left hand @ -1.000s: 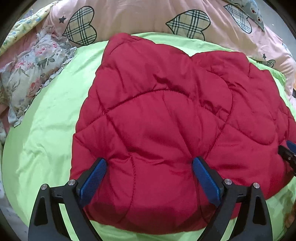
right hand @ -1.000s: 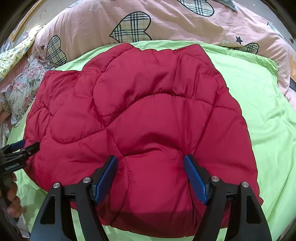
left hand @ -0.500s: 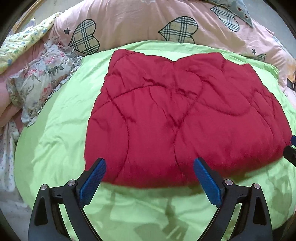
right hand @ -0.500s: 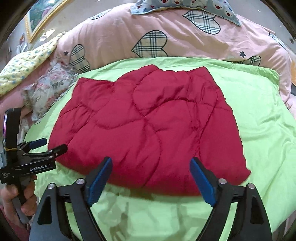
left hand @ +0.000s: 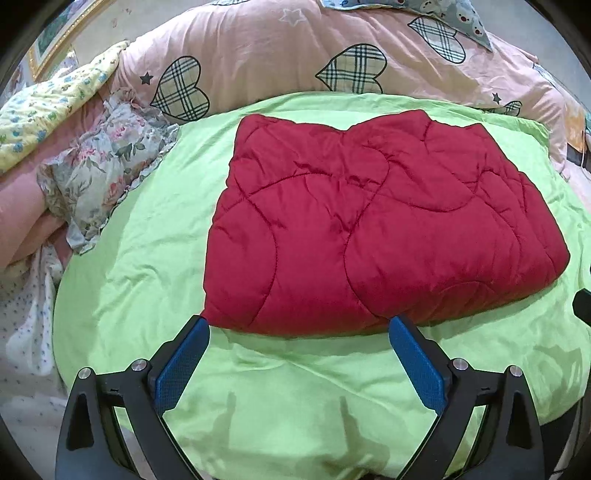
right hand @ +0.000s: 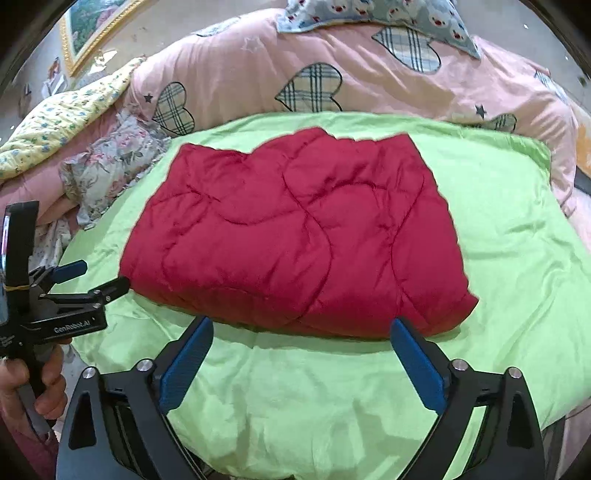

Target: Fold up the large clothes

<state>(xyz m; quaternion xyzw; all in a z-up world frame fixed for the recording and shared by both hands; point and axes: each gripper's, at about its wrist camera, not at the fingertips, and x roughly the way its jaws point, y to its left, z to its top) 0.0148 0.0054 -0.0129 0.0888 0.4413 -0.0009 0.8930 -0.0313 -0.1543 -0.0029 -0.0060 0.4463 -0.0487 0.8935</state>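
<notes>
A red quilted padded garment (left hand: 369, 229) lies folded into a thick rectangle on a lime green sheet (left hand: 295, 398); it also shows in the right wrist view (right hand: 295, 240). My left gripper (left hand: 299, 369) is open and empty, held back from the garment's near edge. My right gripper (right hand: 301, 369) is open and empty too, just short of the near edge. The left gripper also shows in the right wrist view (right hand: 92, 277) at the garment's left corner, held by a hand, jaws apart.
A pink duvet with plaid hearts (left hand: 295, 55) lies behind the green sheet (right hand: 498, 229). A floral pillow (left hand: 103, 173) and a yellow flowered cover (left hand: 55, 107) lie at the left. A framed picture (right hand: 92, 26) hangs on the wall.
Both grippers have pulled back and up from the red garment; a second ago their fingers were over it. The garment lies still, folded.
</notes>
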